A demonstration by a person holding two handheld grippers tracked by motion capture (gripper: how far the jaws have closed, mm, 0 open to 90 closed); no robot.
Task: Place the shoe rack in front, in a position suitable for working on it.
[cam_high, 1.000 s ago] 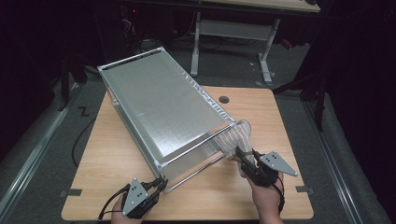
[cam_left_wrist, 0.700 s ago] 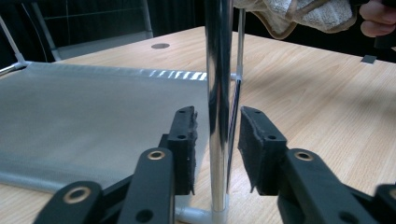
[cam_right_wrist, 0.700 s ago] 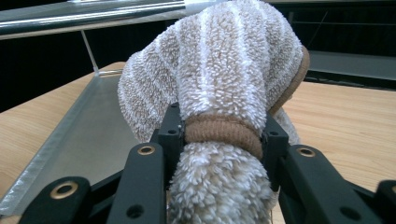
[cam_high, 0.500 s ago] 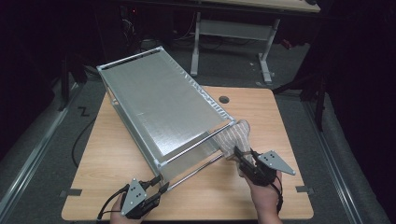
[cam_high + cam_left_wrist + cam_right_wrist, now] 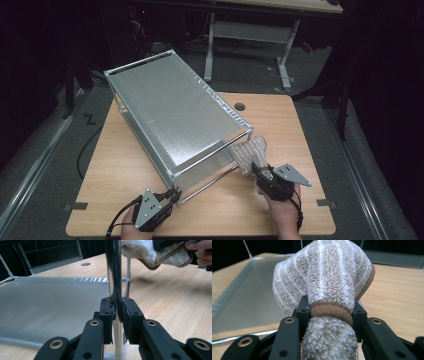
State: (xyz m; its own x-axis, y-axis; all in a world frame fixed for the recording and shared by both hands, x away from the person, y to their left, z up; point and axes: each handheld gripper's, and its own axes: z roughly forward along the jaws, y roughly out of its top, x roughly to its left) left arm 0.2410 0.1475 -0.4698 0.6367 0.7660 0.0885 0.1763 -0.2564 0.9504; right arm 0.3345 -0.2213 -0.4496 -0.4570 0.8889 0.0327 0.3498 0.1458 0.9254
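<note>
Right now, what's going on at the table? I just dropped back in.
A person is working on a metal rack lying tilted on the wooden table. The left gripper is clamped on one of the rack's chrome posts at the near corner. The right gripper is shut on a bunched striped towel, held against the rack's other near corner, apparently to wipe it.

Beige towel [image 5: 329, 277] with thin white stripes and a brown band at its hem, fluffy all over. Silver-grey rack [image 5: 170, 112], shiny chrome posts, fine grey mesh shelf. Light wood-grain tabletop [image 5: 280, 125] underneath. Both grippers black, with brass-coloured rivets and grey plates on top.
</note>
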